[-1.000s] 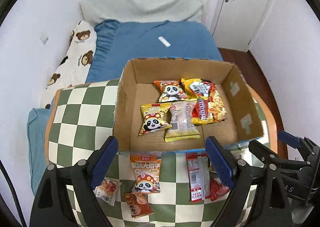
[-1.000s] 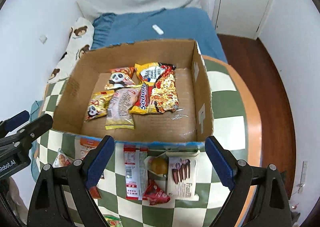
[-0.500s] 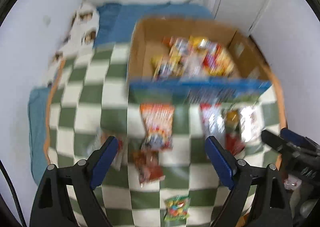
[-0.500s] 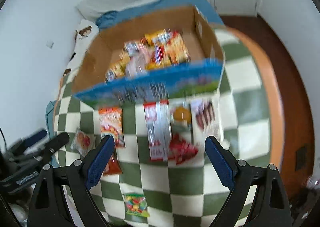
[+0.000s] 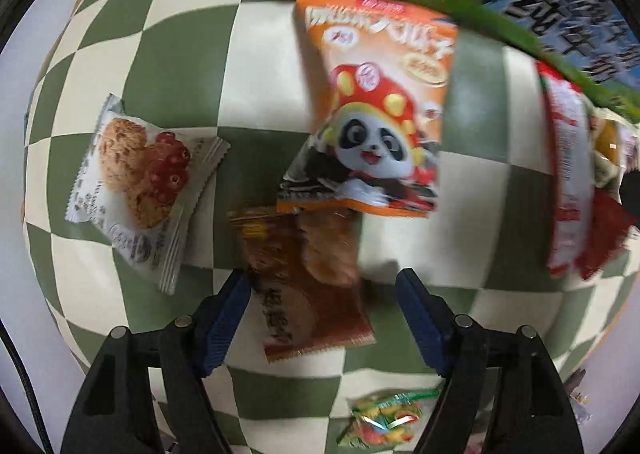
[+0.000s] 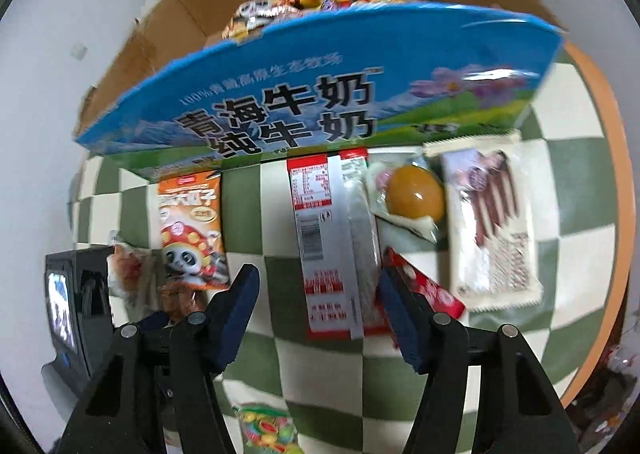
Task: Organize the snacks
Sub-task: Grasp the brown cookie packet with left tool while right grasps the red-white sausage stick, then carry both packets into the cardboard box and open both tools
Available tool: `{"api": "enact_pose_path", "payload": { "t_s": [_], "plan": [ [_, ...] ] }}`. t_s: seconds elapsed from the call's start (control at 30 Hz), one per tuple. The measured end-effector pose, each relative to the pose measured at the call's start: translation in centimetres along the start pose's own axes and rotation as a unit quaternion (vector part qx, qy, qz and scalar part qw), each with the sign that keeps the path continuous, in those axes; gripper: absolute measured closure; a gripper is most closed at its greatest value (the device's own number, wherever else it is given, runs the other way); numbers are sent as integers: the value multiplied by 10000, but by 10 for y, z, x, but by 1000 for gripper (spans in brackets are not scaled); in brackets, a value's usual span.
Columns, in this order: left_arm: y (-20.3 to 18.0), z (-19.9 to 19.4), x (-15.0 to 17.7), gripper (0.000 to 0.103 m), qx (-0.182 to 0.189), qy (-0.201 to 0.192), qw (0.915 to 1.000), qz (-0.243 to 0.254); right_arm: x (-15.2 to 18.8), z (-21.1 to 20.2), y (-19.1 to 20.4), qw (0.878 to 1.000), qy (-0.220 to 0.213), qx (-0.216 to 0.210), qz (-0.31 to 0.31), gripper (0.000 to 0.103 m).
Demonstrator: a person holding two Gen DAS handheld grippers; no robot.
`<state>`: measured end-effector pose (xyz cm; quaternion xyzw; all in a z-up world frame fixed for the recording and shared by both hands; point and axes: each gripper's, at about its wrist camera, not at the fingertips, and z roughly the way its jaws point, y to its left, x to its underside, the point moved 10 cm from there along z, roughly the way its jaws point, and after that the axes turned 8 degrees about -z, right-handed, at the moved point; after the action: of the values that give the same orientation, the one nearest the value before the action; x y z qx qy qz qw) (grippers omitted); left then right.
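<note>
Fingers of the left gripper (image 5: 324, 296), blue-padded, stood at the bottom centre of the left wrist view and were closing, the brown snack packet (image 5: 310, 282) lying between them; the left pad sat right at the packet's edge while the right pad stood clear, so nothing was clamped. Just above that packet lay the orange panda packet (image 5: 378, 110), overlapping its top, and at left of frame the white cookie packet (image 5: 138, 182) lay apart on the green-and-cream checkered counter (image 5: 172, 54). A small colourful candy bag (image 5: 386, 420) lay at the bottom edge. In the right wrist view the right gripper (image 6: 316, 312) also had its fingers closing, around the lower end of the long red-and-white packet (image 6: 328, 246); the pads were not pressing it. A small red packet (image 6: 426, 288) lay by the right finger, with an egg-yolk snack (image 6: 412, 194) and a white chocolate-stick packet (image 6: 494, 226) further right. Behind them at the top of the frame stood the blue-fronted cardboard box (image 6: 320, 94), with several snack packs inside. The left gripper's body showed at the lower left.
</note>
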<state>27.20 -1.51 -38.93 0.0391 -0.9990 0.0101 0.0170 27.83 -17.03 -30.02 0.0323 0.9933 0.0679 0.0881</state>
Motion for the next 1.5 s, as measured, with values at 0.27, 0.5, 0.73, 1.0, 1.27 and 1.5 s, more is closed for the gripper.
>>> {"api": "enact_pose_path", "payload": {
  "t_s": [0.27, 0.5, 0.73, 1.0, 1.27, 1.5],
  "plan": [
    [6, 2, 0, 50, 21, -131, 9999, -20, -8, 52, -5, 9972, 376, 609, -210, 39],
    [20, -1, 17, 50, 101, -232, 9997, 14, 7, 62, 6, 9957, 401, 663, -503, 51],
    [34, -1, 70, 50, 185, -52, 9998, 53, 72, 65, 40, 9901, 827, 293, -1094, 52],
    [46, 33, 97, 49, 216, 360, 9991, -112, 115, 88, 39, 9898, 1270, -238, -603, 41],
    [61, 6, 85, 51, 258, 176, 9994, -163, 132, 87, 52, 9925, 869, 245, -826, 53],
    [55, -46, 80, 51, 456, -238, 9987, 23, 132, 46, 57, 9968, 496, -101, -621, 57]
  ]
}}
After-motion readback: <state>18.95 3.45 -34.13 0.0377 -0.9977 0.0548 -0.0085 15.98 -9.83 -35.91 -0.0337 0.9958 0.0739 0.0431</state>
